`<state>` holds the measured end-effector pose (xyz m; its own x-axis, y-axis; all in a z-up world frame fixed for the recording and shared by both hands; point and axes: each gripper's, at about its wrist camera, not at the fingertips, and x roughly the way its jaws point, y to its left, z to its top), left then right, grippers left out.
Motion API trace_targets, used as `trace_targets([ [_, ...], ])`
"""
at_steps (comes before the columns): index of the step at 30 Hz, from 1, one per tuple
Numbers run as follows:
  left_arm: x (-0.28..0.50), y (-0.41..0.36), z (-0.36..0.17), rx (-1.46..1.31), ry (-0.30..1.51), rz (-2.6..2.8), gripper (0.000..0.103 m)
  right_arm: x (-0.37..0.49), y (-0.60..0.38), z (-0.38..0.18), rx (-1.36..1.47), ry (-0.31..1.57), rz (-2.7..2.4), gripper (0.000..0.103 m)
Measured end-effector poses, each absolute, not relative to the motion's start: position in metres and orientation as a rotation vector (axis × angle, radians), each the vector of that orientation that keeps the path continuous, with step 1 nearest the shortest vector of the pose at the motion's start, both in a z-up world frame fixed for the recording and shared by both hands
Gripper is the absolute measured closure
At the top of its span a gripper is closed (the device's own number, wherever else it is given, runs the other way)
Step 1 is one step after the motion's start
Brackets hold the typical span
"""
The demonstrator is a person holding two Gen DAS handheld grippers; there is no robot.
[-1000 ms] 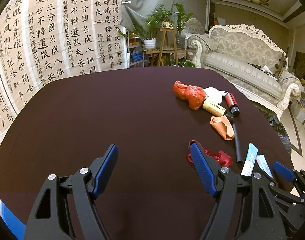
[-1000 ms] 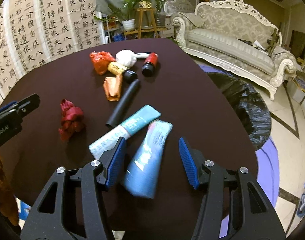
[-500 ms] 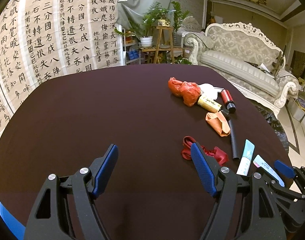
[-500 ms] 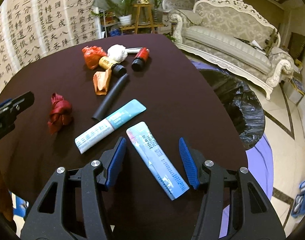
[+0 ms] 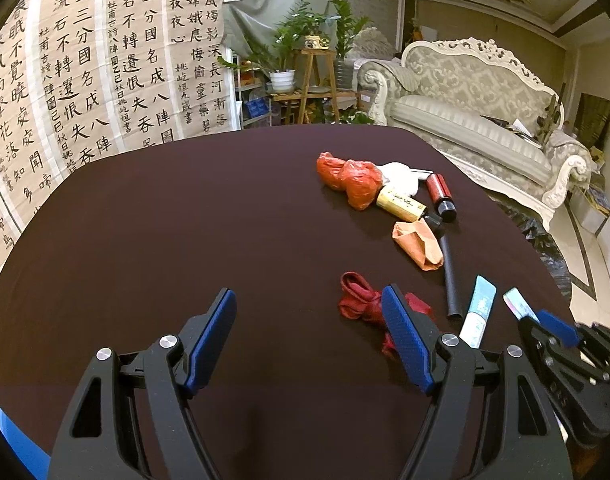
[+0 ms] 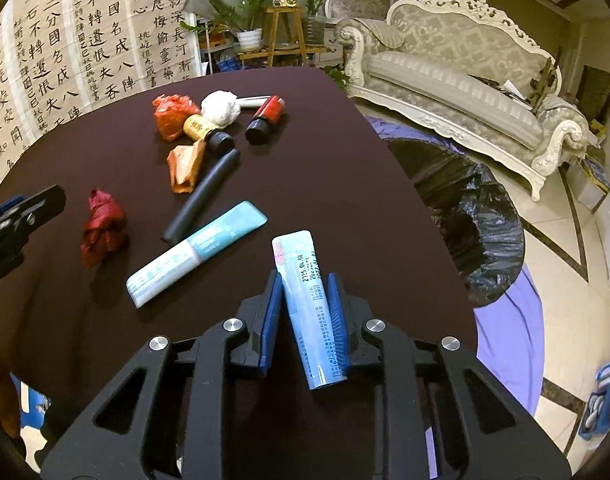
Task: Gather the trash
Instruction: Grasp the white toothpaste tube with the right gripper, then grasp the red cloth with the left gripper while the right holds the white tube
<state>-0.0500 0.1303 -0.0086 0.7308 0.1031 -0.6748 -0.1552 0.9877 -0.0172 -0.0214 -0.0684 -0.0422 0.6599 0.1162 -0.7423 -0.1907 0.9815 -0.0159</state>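
My right gripper (image 6: 305,284) is shut on a light blue tube (image 6: 309,300), which lies between its blue pads near the table's front right edge. A second blue-and-white tube (image 6: 193,252) lies to its left, beside a black tube (image 6: 203,194). A crumpled red wrapper (image 6: 103,226) lies further left. Orange paper (image 6: 183,166), a red-orange bag (image 6: 171,114), a white wad (image 6: 221,108), a yellow bottle (image 6: 203,130) and a red bottle (image 6: 267,116) cluster at the back. My left gripper (image 5: 309,320) is open and empty above the table, with the red wrapper (image 5: 361,304) at its right finger.
The dark round table (image 6: 325,160) holds all the trash. A black trash bag (image 6: 473,208) stands open on the floor right of the table. A white sofa (image 6: 465,96) is behind it. Calligraphy sheets (image 5: 85,60) hang at the left, with plants (image 5: 305,40) at the back.
My right gripper has closed on the light blue tube, which has turned to point straight ahead between the fingers. My left gripper stayed open and shifted only slightly.
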Motion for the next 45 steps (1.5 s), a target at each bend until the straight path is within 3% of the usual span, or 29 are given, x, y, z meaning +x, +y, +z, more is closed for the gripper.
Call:
trace_targets([
  [19,-0.026,0.099,-0.027,-0.054,0.823,0.093,0.028,0.014,-0.075,-0.044,-0.070,0.799,0.181,0.080],
  [29,-0.036,0.101,-0.032,-0.111,0.840,-0.017,0.069,0.012,-0.080,-0.044,-0.041,0.802,0.196,0.079],
  [38,-0.034,0.101,-0.027,-0.093,0.824,-0.043,0.079,0.010,-0.083,-0.044,-0.031,0.803,0.192,0.079],
  [43,-0.023,0.112,-0.026,-0.113,0.839,-0.036,0.078,0.010,-0.083,-0.044,-0.031,0.802,0.193,0.079],
  [45,-0.023,0.117,-0.025,-0.147,0.846,-0.034,0.072,0.010,-0.083,-0.044,-0.031,0.803,0.192,0.078],
])
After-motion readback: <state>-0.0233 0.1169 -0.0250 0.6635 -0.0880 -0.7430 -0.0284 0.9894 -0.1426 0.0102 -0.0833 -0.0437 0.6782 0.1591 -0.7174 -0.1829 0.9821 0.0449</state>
